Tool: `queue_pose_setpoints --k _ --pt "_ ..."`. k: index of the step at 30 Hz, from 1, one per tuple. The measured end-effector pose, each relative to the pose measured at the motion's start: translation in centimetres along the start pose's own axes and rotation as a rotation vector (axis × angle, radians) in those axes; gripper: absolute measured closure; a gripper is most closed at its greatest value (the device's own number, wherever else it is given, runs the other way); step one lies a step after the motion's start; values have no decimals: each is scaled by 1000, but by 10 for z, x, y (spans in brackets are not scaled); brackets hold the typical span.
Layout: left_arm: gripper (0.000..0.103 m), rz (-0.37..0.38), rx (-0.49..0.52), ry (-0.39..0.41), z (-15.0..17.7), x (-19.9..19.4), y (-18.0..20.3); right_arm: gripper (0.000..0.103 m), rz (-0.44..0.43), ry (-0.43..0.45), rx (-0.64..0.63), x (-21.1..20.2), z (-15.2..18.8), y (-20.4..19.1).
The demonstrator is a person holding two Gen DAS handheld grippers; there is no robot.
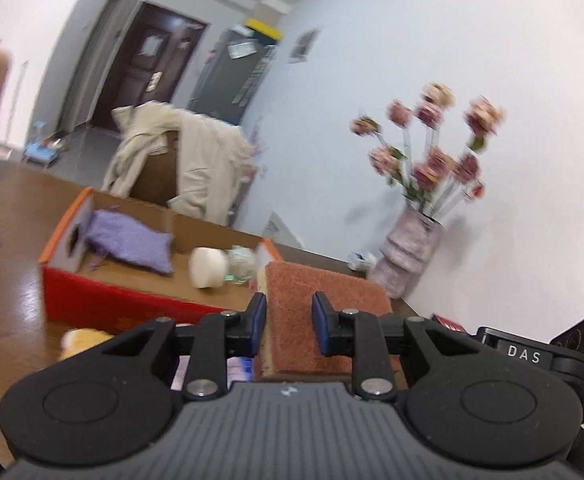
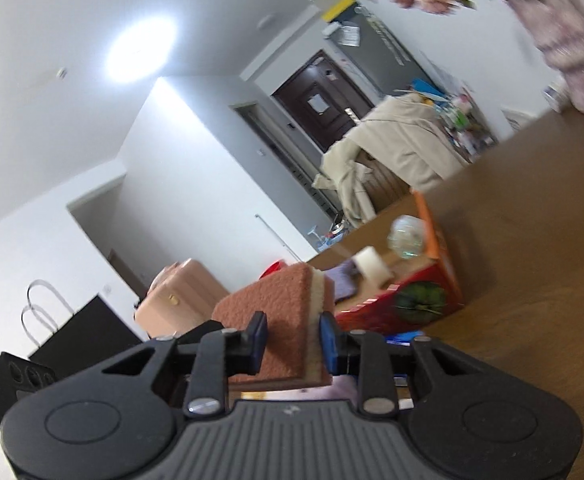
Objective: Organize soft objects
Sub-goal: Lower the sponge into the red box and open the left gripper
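2 grippers each hold a sponge. Between the blue pads of the left gripper [image 1: 288, 322] sits a scouring sponge [image 1: 316, 304], its rust-brown rough face turned up and its yellow foam edge against the left pad; both pads press on it. The right gripper [image 2: 292, 338] clamps a second sponge [image 2: 280, 312] of the same kind, brown face to its left, pale foam layer against its right pad, and that view is tilted hard so the table slopes.

Ahead of the left gripper and a little to its left, on the brown wooden table [image 1: 8, 248], stands an open cardboard box [image 1: 104, 300] with a red outer wall and orange rim. Inside it lie 1 purple cloth pad [image 1: 132, 242] at the far left end, 1 white round piece [image 1: 208, 266] just ahead of the fingertips, and 1 clear crinkled ball [image 1: 242, 266] touching the white piece on its right. A yellow soft thing [image 1: 82, 342] shows just left of the left gripper's body, near the box's red wall.

To the front right of the left gripper a pale ribbed vase [image 1: 408, 258] of pink flowers stands against the white wall. Beyond the box a beige coat [image 1: 196, 160] hangs over a chair.
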State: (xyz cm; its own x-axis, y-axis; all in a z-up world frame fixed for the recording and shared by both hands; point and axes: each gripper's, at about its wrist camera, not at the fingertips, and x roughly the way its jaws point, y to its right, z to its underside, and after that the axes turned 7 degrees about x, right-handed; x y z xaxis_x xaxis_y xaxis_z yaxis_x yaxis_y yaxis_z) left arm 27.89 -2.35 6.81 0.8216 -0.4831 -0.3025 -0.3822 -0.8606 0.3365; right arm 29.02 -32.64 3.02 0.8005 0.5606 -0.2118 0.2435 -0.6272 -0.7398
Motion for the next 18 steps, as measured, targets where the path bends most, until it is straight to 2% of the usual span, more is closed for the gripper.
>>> queue_pose_setpoints --k 4,6,10,14,18 --pt "79 -57 -49 -3 -14 0 -33 77 5 -54 -41 34 -2 -26" --pt "79 -69 -71 -10 -29 12 -53 77 11 -85 -50 58 -6 -34" --pt "79 -67 -165 -95 -61 56 -106 77 30 -111 -63 110 -23 -48" --pt "79 -128 -160 -159 -74 95 -142 77 68 -172 -28 177 -36 -35" --pt "79 -194 -159 -220 -69 125 -169 77 113 -220 -6 230 -36 -23"
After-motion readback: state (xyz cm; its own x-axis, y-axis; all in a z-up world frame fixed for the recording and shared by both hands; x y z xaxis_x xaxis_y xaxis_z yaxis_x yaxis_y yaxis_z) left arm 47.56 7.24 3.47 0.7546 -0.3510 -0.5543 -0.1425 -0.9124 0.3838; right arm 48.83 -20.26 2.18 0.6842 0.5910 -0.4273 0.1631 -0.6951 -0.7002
